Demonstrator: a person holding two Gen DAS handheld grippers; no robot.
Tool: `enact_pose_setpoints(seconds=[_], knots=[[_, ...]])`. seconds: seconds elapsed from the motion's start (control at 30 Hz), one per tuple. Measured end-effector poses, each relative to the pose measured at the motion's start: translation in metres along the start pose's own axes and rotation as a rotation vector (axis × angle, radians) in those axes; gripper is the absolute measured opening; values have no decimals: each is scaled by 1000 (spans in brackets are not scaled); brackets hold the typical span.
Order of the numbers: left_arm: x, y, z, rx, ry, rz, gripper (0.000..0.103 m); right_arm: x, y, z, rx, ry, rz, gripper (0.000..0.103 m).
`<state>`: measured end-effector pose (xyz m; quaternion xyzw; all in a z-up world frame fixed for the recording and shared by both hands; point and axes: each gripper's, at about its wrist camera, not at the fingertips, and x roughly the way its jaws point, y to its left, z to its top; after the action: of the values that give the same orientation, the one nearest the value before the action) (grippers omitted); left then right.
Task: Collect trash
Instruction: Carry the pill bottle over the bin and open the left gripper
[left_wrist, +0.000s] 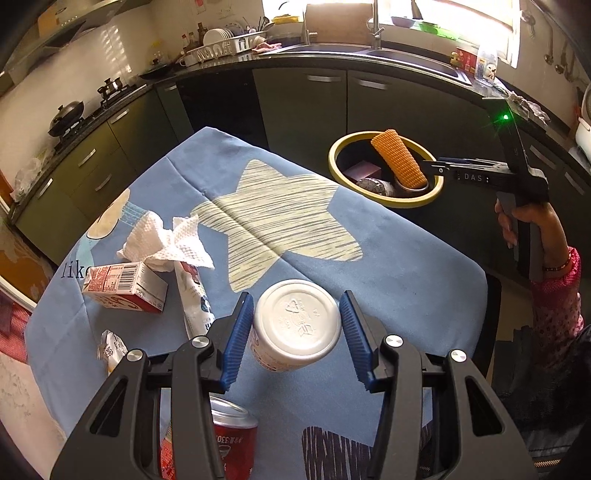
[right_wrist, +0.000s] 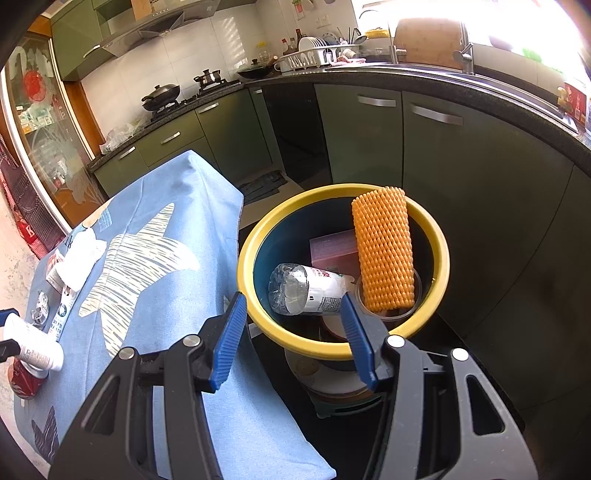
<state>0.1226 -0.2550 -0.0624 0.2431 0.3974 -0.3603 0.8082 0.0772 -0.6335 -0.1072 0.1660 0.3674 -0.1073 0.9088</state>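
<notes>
The left gripper (left_wrist: 297, 338) holds a white plastic bottle (left_wrist: 295, 325) clamped between its 2 ribbed blue fingers (left_wrist: 238, 339), the round embossed base facing the camera and the bottle raised clear of the tabletop (left_wrist: 388, 266). That tabletop wears a soft blue cloth printed with a pale, scratchy-lined star (left_wrist: 280, 221).

Trash lies on the cloth to the left: a crumpled, dimpled paper towel (left_wrist: 166, 240), a boxy red-and-white carton (left_wrist: 125, 288) on its side, a long white printed wrapper (left_wrist: 194, 295), and a small torn packet (left_wrist: 110, 350) at the edge — its print too blurred to read. A red aluminium can (left_wrist: 232, 435) stands just below the left gripper's frame.

The right gripper (right_wrist: 291, 332) hovers over the near rim of a round bin (right_wrist: 255, 240) with a yellow lip and dark inside, set beside the tabletop; its fingers (right_wrist: 227, 339) stand apart with nothing pressed between them. Inside the bin lie a clear crinkled plastic bottle (right_wrist: 306, 293), a pale pink box (right_wrist: 334, 247) and an orange foam net sleeve (right_wrist: 382, 251) leaning on the rim, apparently standing in a clear cup (right_wrist: 415, 291).
</notes>
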Motion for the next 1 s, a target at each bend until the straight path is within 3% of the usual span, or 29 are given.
enact_pose_setpoints(seconds=[0.17, 0.63, 1.0], knots=[[-1, 3, 9, -4, -10, -5, 49, 1, 0, 0, 0, 0, 0, 51], [-5, -14, 61, 42, -40, -110, 49, 3, -7, 2, 15, -1, 9, 51], [23, -61, 153, 157, -37, -238, 49, -6, -36, 7, 69, -33, -2, 51]])
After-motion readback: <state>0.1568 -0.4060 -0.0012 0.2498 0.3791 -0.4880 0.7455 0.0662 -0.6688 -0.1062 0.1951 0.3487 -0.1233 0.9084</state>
